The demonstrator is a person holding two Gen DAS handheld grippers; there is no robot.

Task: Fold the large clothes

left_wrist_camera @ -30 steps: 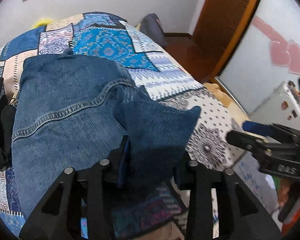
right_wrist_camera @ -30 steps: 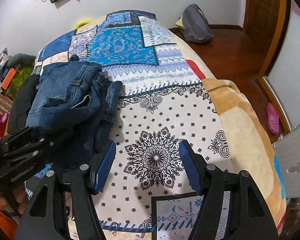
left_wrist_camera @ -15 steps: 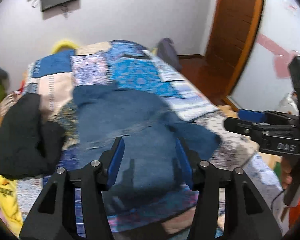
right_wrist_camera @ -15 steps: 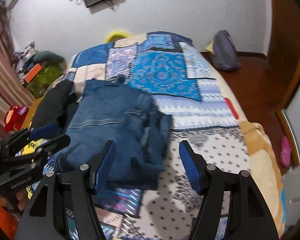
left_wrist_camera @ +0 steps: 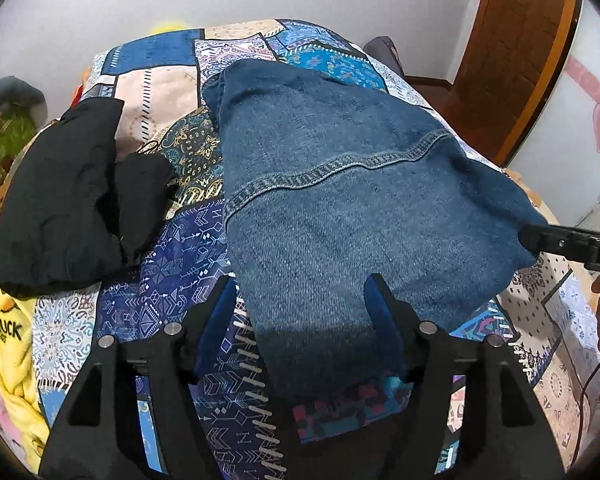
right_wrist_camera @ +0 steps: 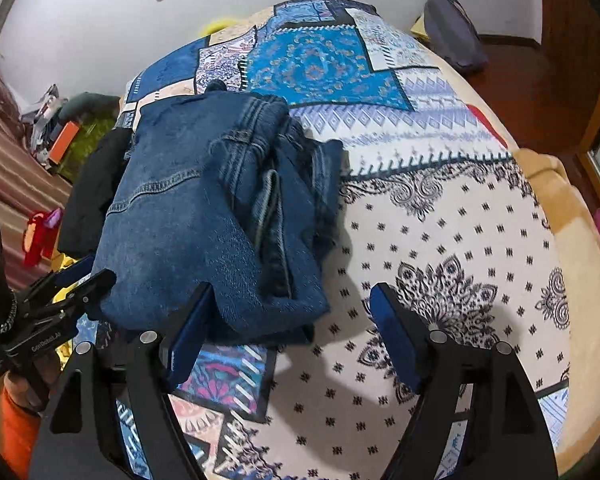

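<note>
1. We are holding the left gripper (left_wrist_camera: 300, 308) with its jaws spread and empty, just over the near edge of the folded jeans (left_wrist_camera: 360, 208).
2. We are keeping the right gripper (right_wrist_camera: 292, 320) equally wide and empty, its left finger just beside the bundle's near corner at 7 o'clock.
3. The jeans are lying on the patchwork bedspread (right_wrist_camera: 440, 240), stacked layers facing 3 o'clock in the right wrist view.
4. We are judging those loose layers the weak spot: a nudge from either finger could slide the top panel off and undo the fold.
5. Farther out at 9 o'clock, a black garment (left_wrist_camera: 68, 200) is lying close enough to snag in a careless sweep.
</note>
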